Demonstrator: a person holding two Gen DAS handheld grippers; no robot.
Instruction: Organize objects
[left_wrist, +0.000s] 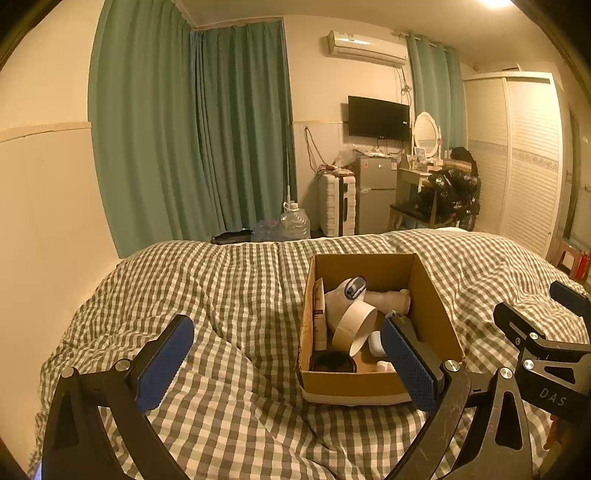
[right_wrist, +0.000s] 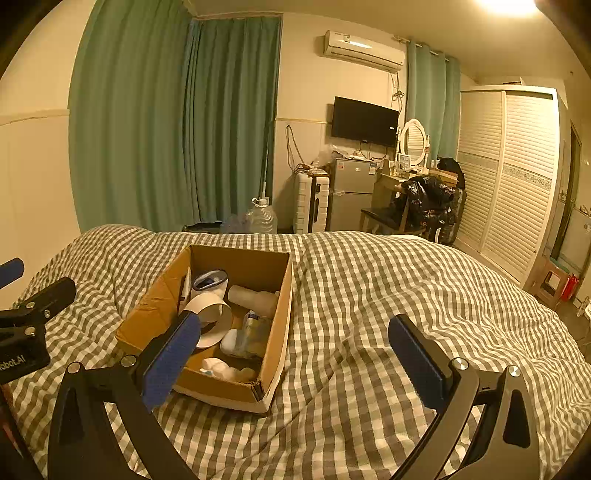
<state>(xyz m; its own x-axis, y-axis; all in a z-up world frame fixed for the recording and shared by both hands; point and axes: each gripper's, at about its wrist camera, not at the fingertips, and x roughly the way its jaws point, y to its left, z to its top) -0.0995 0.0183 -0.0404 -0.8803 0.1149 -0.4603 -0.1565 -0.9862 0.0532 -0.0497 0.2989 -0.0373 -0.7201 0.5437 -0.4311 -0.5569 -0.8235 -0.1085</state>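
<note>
An open cardboard box sits on the checked quilt. Inside lie a roll of wide tape, a white device with a dark screen, a pale cylinder, a dark round lid and small white items. My left gripper is open with nothing held; its right finger overlaps the box's near corner. The right gripper also stands open and bare, its left finger in front of the box's near side. Each gripper shows at the edge of the other's view.
The checked quilt covers the whole bed in soft folds. Beyond the bed's far edge are water jugs, a white suitcase, a small fridge, a chair with black bags and a wardrobe.
</note>
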